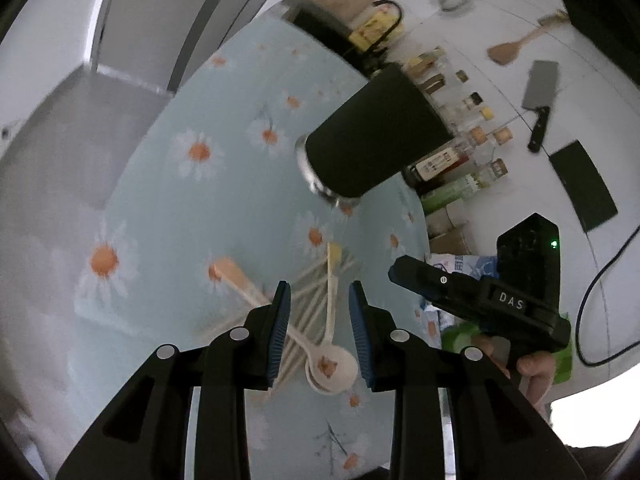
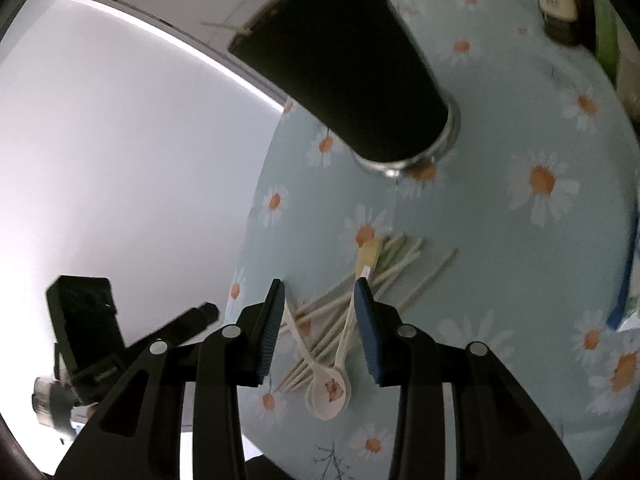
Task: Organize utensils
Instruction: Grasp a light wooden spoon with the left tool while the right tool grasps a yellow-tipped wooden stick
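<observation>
Hovering over spoons (image 1: 332, 364), both claws, left (image 1: 320, 336) and right (image 2: 320, 332), gape empty; right's body reads "DAS" (image 1: 511, 301).

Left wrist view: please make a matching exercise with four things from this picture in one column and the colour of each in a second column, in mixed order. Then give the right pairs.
Things:
1. tall cup
2. spoon
3. tablecloth
4. cleaver blade

Colours:
A. light blue with white daisies
B. grey
C. black
D. cream

Right pairs: 1-C, 2-D, 3-A, 4-B
</observation>
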The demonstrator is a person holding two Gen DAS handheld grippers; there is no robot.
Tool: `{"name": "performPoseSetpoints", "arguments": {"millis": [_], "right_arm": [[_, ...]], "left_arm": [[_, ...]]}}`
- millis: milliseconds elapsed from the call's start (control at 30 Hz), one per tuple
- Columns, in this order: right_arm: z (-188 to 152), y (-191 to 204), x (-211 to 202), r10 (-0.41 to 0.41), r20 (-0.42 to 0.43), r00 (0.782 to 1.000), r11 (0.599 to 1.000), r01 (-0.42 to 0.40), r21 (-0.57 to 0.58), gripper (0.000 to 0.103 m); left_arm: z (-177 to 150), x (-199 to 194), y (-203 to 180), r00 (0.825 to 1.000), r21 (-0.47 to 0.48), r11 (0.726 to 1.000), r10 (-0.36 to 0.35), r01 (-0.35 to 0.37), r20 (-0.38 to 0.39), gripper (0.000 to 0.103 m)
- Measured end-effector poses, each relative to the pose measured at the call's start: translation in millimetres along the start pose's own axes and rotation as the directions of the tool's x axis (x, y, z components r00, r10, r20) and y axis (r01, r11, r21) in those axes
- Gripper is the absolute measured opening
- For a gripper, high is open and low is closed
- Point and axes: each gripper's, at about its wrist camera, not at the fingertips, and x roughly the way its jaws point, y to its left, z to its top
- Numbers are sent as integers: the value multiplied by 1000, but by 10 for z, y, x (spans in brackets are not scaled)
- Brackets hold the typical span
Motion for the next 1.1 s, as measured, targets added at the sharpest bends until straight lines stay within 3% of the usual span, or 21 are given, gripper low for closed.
{"name": "performPoseSetpoints", "arguments": {"millis": [167, 367, 700, 1100], "right_arm": [[-11, -52, 122, 19, -56, 998, 1000, -18, 21, 37], [-57, -188, 353, 54, -148, 988, 996, -43, 82, 37], [-51, -296, 550, 89, -201, 976, 991, -66, 119, 31], [-18, -370, 645, 115, -225, 968, 987, -86, 134, 19]], "left_arm": [[-139, 180, 142, 997, -112, 993, -54, 47, -60, 29], [-232, 380, 290, 991, -191, 981, -66, 42, -119, 29], [-233, 499, 590, 983, -356, 929, -152, 106, -105, 29], [-226, 642, 648, 976, -419, 898, -194, 134, -103, 29]]}}
